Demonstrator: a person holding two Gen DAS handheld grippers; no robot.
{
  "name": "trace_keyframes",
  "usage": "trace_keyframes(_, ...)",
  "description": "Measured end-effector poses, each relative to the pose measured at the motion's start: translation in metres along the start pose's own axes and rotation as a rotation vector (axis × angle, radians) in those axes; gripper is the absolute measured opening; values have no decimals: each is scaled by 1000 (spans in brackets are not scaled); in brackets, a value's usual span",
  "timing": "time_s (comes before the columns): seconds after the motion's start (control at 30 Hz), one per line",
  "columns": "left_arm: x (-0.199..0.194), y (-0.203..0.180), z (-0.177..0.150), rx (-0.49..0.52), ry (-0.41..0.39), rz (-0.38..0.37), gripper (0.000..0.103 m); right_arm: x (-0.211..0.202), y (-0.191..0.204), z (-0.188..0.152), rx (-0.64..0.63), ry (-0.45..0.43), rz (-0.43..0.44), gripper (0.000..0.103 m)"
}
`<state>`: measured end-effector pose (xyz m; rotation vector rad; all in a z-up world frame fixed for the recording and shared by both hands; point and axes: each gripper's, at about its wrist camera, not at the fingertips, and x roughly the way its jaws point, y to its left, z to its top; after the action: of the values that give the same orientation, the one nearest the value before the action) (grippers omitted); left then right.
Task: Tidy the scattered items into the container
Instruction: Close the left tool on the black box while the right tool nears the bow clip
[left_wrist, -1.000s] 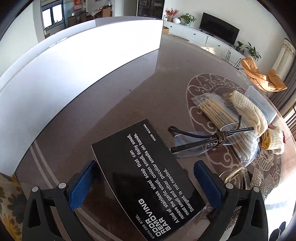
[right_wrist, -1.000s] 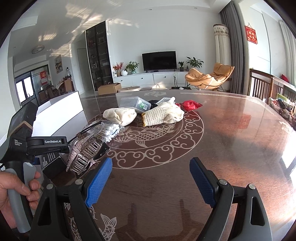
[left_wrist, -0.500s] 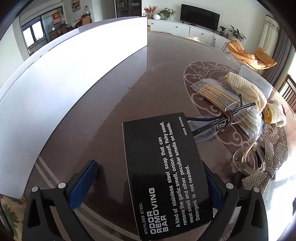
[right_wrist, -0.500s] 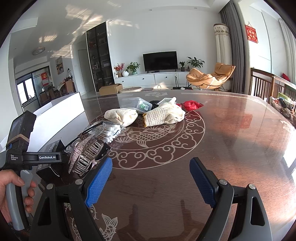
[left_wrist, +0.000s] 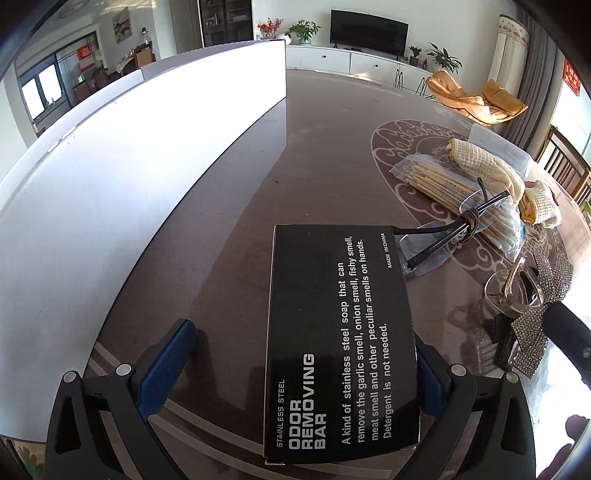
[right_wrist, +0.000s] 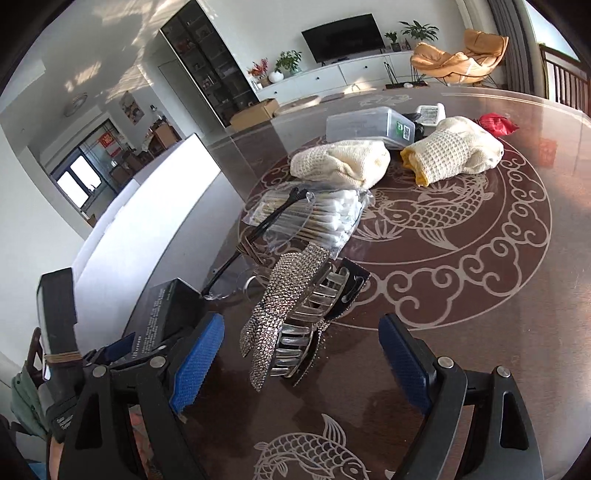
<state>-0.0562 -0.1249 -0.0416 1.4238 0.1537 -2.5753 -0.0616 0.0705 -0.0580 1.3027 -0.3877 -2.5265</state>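
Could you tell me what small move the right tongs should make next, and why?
Probably ease forward and down, then close: the right tongs stand open, and the rhinestone hair claw lies on the table between the pads, not yet touched.

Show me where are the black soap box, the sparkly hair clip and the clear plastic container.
black soap box (left_wrist: 340, 332), left wrist view, on its printed top face.
sparkly hair clip (right_wrist: 291, 291), right wrist view, on its rhinestone bow.
clear plastic container (right_wrist: 362, 123), right wrist view, on its lid.
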Motion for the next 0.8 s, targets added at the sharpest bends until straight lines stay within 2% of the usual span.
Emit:
trace_keyframes(0.1,2,0,2,12,-2,-8,103,15,10,0,18,9,-26,88)
trace_keyframes(0.17,4,-1,4,12,-3,-8,103,23,21,1,-18,13,-31,88)
trace_keyframes(0.23,5,-1,6,1,2,-1,103,30,30,3,-85,7,-74,88)
trace_keyframes(0.3,5,-1,6,-6,5,4,103,32,29,5,-111,-10,-78,83)
trace_keyframes(0.4,4,-2,6,2,2,-2,103,31,23,10,-171,-11,-103,65)
trace_keyframes(0.43,1,-4,5,21,-12,-16,92,29,19,10,-184,-8,-100,60)
trace_keyframes(0.47,-3,-8,4,47,-33,-33,72,25,13,10,-190,-3,-99,60)
trace_keyframes(0.53,-9,-17,0,82,-50,-57,60,16,0,9,-206,-2,-105,60)
trace_keyframes(0.7,-19,-29,-14,88,-100,-174,59,-11,-35,0,-282,8,-122,60)
trace_keyframes(0.8,-21,-42,-20,134,-120,-140,59,-20,-48,-5,-328,2,-145,62)
